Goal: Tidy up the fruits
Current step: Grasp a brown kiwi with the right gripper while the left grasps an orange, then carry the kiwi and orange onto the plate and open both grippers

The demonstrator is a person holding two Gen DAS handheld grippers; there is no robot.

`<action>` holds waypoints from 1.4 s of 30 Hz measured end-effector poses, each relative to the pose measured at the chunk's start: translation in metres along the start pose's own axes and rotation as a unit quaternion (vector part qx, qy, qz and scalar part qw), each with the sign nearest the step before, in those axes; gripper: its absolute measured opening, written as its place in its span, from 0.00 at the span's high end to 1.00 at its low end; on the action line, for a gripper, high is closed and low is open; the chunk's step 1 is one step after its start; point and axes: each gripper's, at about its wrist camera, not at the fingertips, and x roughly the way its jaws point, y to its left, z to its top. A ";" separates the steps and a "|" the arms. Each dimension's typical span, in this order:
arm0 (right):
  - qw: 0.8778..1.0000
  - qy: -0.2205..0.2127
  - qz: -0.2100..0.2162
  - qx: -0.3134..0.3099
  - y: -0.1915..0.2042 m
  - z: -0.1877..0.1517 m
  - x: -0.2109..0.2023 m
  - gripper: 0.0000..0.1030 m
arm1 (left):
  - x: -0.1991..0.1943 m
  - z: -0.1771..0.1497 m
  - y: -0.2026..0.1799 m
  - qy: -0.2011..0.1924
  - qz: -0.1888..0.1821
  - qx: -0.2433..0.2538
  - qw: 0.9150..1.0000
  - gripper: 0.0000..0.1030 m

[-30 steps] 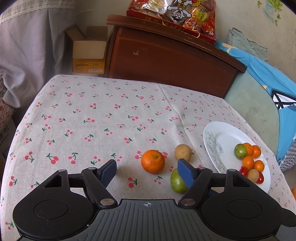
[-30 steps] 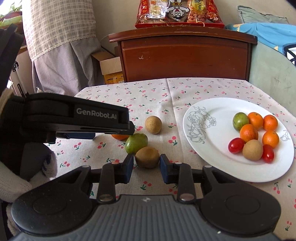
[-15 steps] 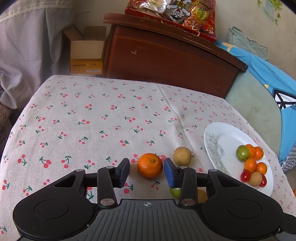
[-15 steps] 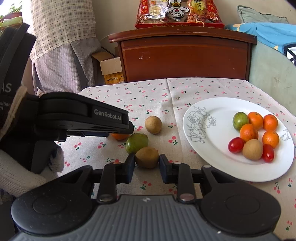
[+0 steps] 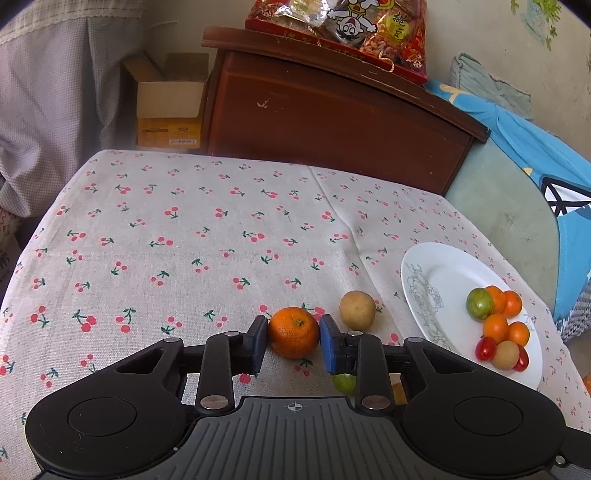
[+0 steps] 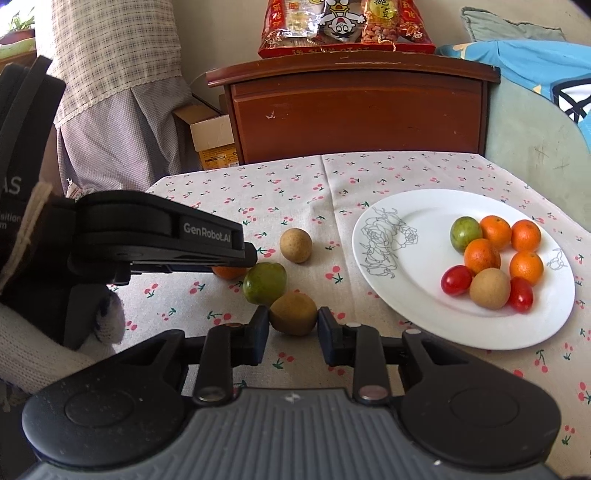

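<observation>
"GenRobot.AI" on left tongs (image 6: 236, 271) housing; snack packs' (image 6: 345, 27) print unreadable.

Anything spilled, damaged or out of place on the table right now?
Nothing spilled or damaged. Only four fruits sit off the plate: the orange between the left gripper's fingers, the brown fruit between the right gripper's, and two beside them.

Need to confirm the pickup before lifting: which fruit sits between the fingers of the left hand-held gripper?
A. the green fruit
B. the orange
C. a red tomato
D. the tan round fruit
B: the orange sits between the blue pads of the left hand-held gripper on the tablecloth.
</observation>
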 end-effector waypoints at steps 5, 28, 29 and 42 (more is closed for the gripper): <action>1.000 -0.009 -0.004 -0.001 0.001 0.003 -0.010 0.72 | -0.015 0.001 0.000 -0.008 -0.001 0.005 1.000 0.73; 0.995 -0.070 -0.061 0.039 -0.039 0.021 -0.050 0.72 | -0.051 0.011 -0.029 -0.043 -0.043 0.026 0.998 0.73; 0.994 -0.073 -0.065 0.041 -0.042 0.022 -0.050 0.72 | -0.051 0.012 -0.032 -0.044 -0.047 0.028 0.998 0.73; 0.994 -0.057 -0.071 0.055 -0.056 0.018 -0.026 0.72 | -0.011 0.025 -0.057 -0.020 -0.072 0.034 0.997 0.73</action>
